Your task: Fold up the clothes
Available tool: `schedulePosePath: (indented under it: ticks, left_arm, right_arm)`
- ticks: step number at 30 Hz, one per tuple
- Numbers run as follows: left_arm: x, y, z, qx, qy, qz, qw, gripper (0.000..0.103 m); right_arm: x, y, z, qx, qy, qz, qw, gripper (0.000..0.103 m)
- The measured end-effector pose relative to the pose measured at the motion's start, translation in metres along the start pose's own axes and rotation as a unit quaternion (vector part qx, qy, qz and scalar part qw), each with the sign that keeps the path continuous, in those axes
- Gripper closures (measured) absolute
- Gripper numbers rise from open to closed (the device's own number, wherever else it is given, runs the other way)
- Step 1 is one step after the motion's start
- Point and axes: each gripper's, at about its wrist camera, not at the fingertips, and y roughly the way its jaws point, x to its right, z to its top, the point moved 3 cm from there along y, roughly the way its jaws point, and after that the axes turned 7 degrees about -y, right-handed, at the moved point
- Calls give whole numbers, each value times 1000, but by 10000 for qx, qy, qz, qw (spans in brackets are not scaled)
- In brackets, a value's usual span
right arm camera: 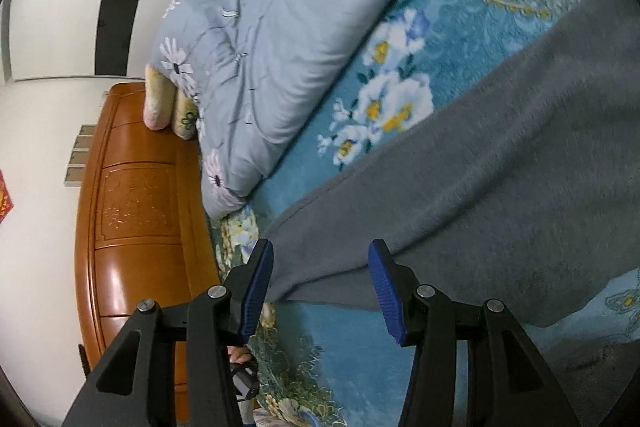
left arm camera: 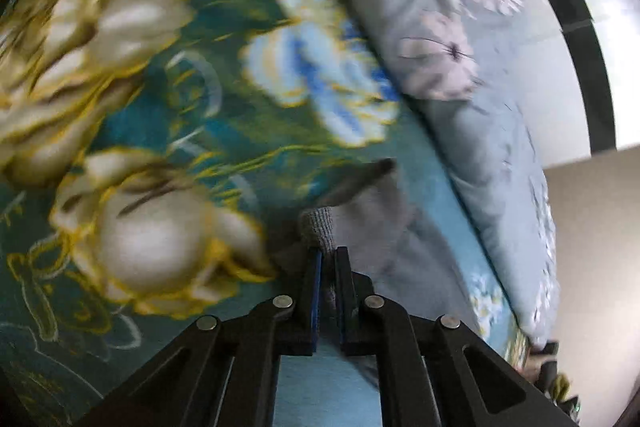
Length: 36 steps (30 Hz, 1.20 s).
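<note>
We judge the fold barely begun: our left gripper (left arm camera: 329, 259), jaws narrowed onto a ribbed cuff, lifts one end of the grey fleece garment (right arm camera: 480, 163), while our right gripper (right arm camera: 320, 279) hangs wide open over its near edge. The soft, fuzzy garment sprawls mostly flat across the right of the frame on the teal floral bedspread (right arm camera: 404, 27).

no text, label, brand or number can be read in either view. the red sign (right arm camera: 5, 201) on the wall shows gold marks, too small to make out.
</note>
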Motion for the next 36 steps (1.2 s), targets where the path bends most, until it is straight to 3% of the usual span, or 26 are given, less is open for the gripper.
schedulePosePath:
  ticks: [1, 2, 4, 8, 12, 17, 19, 24, 28, 30, 33, 36]
  left_arm:
    - [-3, -1, -2, -6, -56, 23, 10000, 83]
    - [-5, -1, -3, -7, -67, 147, 9999, 64]
    - [-10, -2, -6, 37, -84, 307, 9995, 46]
    - [-22, 4, -6, 34, -564, -129, 9983, 44]
    - [-21, 13, -2, 83, -854, -541, 9948, 49]
    - [-8, 20, -4, 54, -873, -431, 9952, 82]
    - [4, 14, -1, 179, -842, -404, 9955, 86]
    - [41, -21, 17, 575, -424, -680, 9951, 87]
    - [33, 0, 13, 441, -313, 114, 9985, 87]
    - [37, -1, 7, 499, -192, 249, 9983, 87]
    - [71, -21, -7, 726, 613, 261, 9951, 87]
    - [124, -51, -27, 844, 1353, -185, 9870, 86]
  right_arm:
    - [2, 2, -1, -2, 37, 5, 10000, 52]
    - [5, 3, -1, 0, 73, 20, 10000, 52]
    - [10, 5, -2, 8, 160, 45, 9999, 52]
    - [19, 5, -2, 65, 365, 163, 9992, 52]
    - [22, 6, -2, 110, 446, 248, 9986, 52]
    - [30, 2, -3, 224, 664, 424, 9966, 52]
    - [33, 1, -3, 252, 756, 495, 9956, 52]
    - [33, -4, -2, 347, 775, 659, 9942, 52]
    - [36, -9, -2, 539, 877, 866, 9909, 52]
    - [34, -13, -1, 616, 867, 912, 9901, 52]
    - [30, -24, -1, 778, 754, 1062, 9884, 52]
    - [27, -40, -1, 1037, 693, 1230, 9845, 52]
